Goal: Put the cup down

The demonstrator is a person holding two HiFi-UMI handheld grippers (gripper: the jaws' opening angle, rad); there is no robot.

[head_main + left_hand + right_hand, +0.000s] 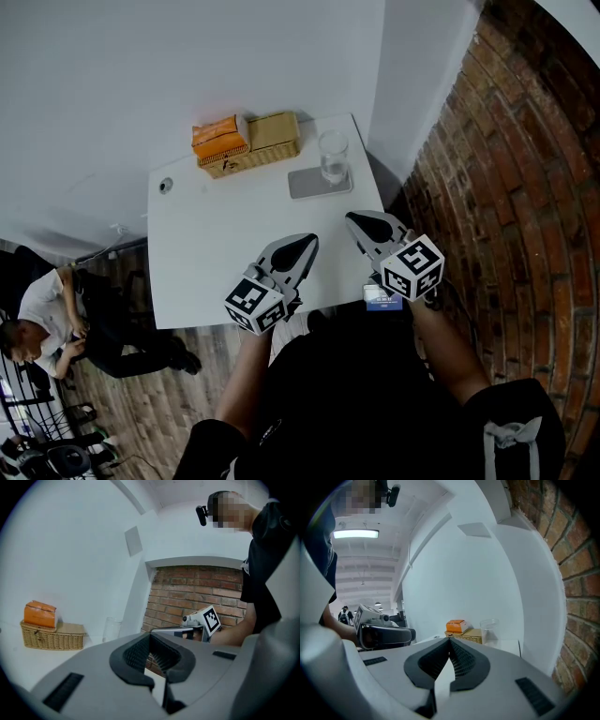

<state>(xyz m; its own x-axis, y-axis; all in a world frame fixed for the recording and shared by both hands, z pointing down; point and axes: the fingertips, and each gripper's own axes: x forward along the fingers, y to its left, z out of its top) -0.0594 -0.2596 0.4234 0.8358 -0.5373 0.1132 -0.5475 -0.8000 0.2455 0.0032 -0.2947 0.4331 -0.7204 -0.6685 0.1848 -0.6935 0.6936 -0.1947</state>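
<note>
Closed and empty, the left gripper (303, 245) and right gripper (357, 221) hover low in the frame above the near edge of the white table (216, 244). Upper centre, the clear cup (333, 157) stands upright on a grey mat (307, 184); a reach with shut jaws might topple it.

Grey left gripper (307, 243) and right gripper (355, 219) bear black-and-white marker cubes (255, 305); black shirt (356, 394).

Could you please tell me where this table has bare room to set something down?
The middle of the table is bare, from the basket at the far edge to the left gripper and right gripper, as is the left side below the small round object. The far edge is crowded: orange packet, glass, grey mat.
</note>
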